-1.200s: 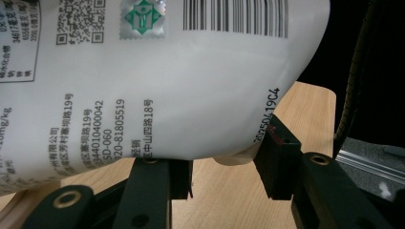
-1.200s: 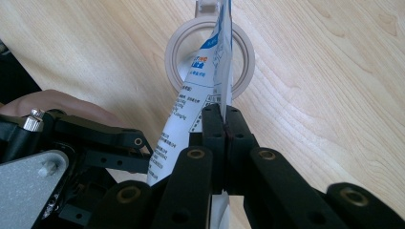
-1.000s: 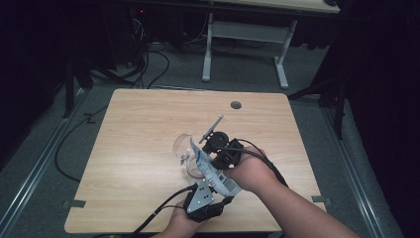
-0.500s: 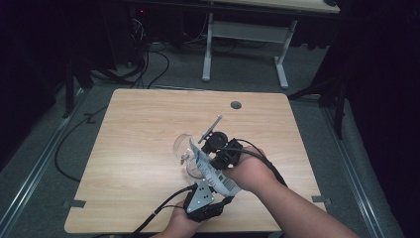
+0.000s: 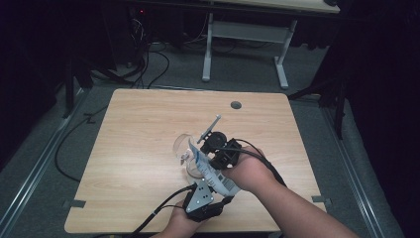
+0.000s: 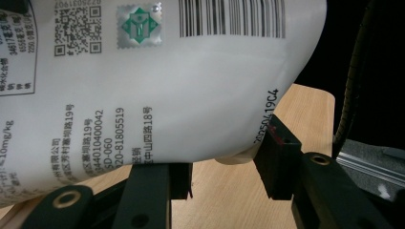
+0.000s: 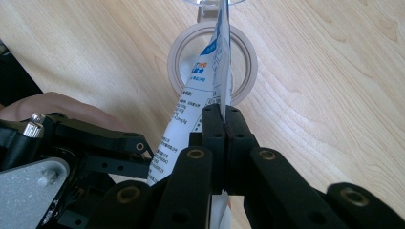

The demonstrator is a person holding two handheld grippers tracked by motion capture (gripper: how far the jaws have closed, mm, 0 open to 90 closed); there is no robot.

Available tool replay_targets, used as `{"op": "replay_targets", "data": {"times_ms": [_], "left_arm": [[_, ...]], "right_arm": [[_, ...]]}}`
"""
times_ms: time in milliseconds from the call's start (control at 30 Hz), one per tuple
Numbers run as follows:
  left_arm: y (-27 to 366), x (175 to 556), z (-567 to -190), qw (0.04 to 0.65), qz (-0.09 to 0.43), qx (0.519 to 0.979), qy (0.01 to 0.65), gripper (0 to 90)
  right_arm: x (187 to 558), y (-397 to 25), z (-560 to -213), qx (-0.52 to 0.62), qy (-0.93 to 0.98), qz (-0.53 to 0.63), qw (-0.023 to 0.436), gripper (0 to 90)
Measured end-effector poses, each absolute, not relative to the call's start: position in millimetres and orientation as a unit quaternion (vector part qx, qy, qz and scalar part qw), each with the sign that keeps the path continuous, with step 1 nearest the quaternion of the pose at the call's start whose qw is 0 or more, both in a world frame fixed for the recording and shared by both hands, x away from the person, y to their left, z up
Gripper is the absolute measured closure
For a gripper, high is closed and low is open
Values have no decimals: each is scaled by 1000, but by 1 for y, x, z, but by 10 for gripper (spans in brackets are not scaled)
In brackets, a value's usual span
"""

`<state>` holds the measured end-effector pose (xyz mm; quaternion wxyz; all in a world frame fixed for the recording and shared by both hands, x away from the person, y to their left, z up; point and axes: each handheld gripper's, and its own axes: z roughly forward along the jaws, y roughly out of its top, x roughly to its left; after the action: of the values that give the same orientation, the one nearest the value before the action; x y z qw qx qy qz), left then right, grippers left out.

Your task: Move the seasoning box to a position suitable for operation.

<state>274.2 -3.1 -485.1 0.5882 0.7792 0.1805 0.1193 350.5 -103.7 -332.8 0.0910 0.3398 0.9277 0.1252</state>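
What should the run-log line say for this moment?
left hand-held gripper: open around pouch bottom | right hand-held gripper: shut on pouch edge | pouch: tilted over glass cup | table: wood

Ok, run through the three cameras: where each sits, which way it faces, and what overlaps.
High view: fixed above the person's side, facing forward and down on the light wooden table; both forearms enter from the bottom, with the left claw and right claw.
Left gripper view: rides the left claw, looking along its black jaws, which flank the white printed plastic pouch.
Right gripper view: rides the right claw, facing down at the table; its jaws pinch the pouch edge above a clear round glass cup.
Shared: the pouch appears in all three.
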Motion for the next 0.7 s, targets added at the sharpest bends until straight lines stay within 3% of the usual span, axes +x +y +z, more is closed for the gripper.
{"op": "replay_targets", "data": {"times_ms": [700], "left_arm": [[-2, 274, -485, 588, 122, 779, 177, 615]], "right_arm": [[350, -102, -333, 335, 929, 128, 93, 898]]}}
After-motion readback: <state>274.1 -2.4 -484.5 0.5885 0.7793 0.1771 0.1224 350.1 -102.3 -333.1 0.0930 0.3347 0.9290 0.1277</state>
